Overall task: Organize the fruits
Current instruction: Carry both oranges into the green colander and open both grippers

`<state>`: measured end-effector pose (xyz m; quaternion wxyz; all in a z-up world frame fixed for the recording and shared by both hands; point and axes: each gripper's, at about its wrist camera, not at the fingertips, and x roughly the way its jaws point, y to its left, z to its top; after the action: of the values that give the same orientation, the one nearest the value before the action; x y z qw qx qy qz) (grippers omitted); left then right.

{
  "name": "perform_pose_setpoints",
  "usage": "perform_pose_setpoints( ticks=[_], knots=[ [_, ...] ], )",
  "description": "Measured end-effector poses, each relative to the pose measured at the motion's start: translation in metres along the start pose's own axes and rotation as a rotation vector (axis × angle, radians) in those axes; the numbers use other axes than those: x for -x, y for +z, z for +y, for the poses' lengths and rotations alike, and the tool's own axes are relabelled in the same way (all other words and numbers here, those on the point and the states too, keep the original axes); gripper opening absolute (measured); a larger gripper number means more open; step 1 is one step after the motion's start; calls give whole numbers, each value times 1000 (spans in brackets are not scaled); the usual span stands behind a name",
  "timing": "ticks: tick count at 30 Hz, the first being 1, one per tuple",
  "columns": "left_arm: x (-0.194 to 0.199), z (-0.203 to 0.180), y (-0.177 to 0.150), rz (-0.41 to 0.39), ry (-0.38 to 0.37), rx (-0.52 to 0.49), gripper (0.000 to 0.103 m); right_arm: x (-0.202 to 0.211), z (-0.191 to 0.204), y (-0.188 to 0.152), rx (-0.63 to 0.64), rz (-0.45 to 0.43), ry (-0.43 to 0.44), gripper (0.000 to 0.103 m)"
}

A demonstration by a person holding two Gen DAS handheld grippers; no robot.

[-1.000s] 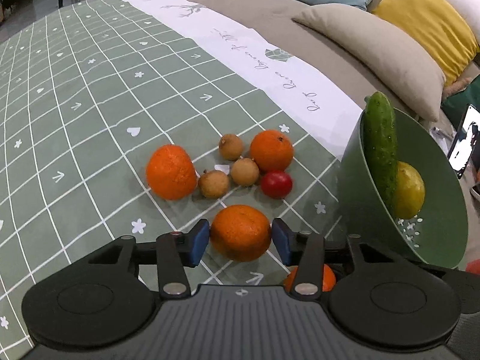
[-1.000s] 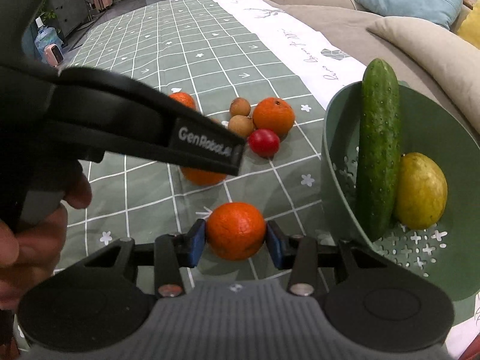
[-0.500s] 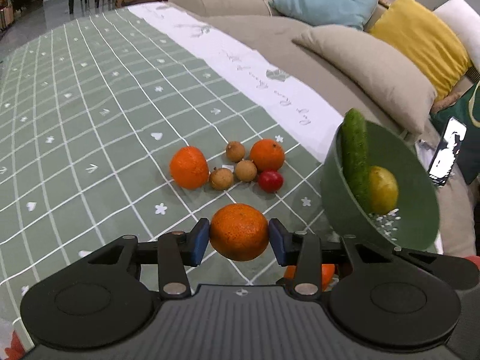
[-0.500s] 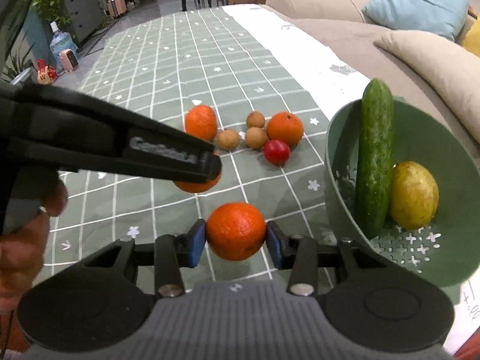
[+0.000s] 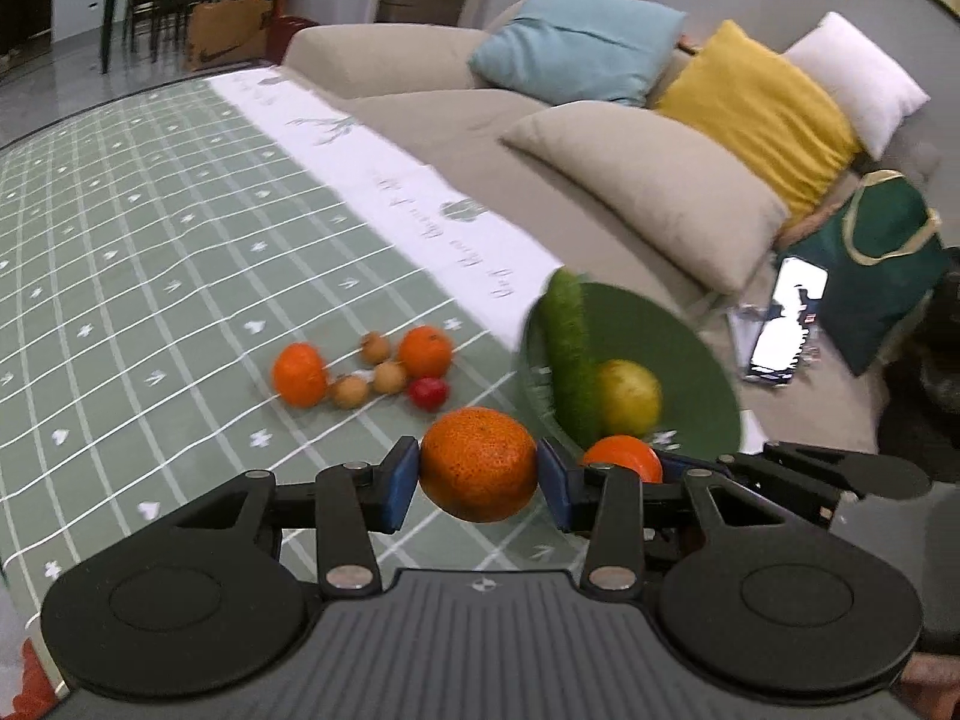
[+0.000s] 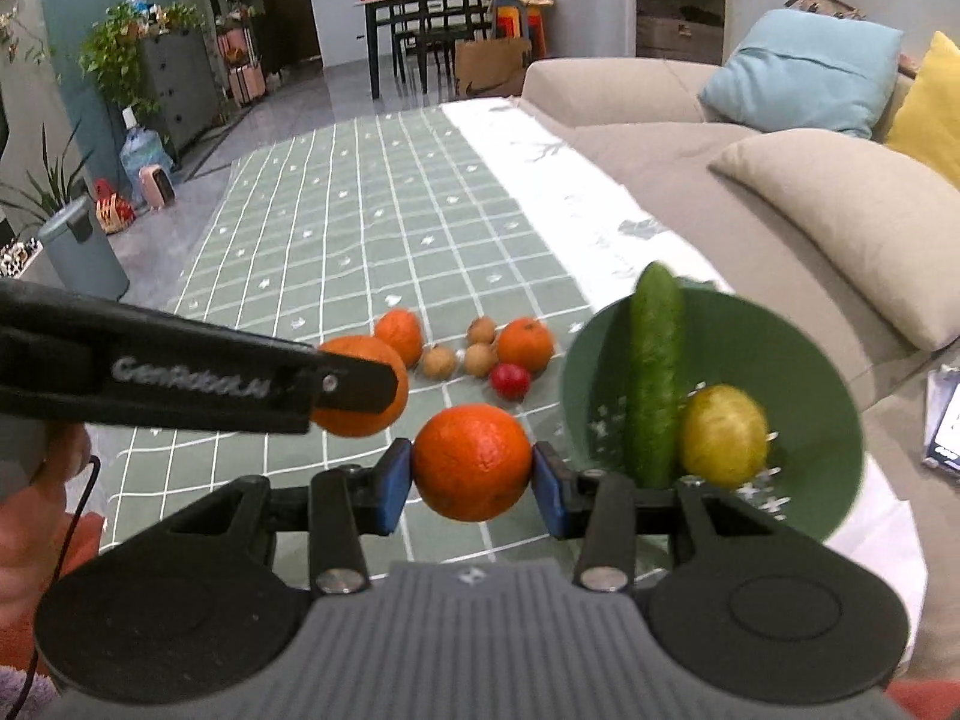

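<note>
Aloft, left tongs (image 5: 478, 483) pinching round pebbled orange (image 5: 478, 464)

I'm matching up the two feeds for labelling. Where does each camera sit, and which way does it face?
Left wrist: on the left gripper, facing along its fingers at its orange, the bowl and sofa; the right gripper shows alongside.
Right wrist: on the right gripper, facing its orange and the room; left gripper and hand show.
Shared: bowl, cucumber, loose fruit.

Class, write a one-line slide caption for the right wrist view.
Right gripper holds an orange beside the green bowl containing a cucumber.
</note>
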<state>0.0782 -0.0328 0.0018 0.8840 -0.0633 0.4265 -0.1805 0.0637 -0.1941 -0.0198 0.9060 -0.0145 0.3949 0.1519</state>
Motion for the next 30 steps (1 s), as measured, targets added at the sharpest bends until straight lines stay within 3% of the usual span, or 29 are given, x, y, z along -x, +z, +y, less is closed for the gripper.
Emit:
perform_pose_setpoints(
  ticks=[10,16,30],
  knots=[
    [-18,-48,20,33,-109,-83,49,24,-68,2,-4,17,-51,40],
    [-49,-64,28,114,-163,-91,49,9,-103,5,-11,83,-47,40],
    [-116,-77,36,353,-145,-201,49,-56,-127,17,114,336,62,40]
  ],
)
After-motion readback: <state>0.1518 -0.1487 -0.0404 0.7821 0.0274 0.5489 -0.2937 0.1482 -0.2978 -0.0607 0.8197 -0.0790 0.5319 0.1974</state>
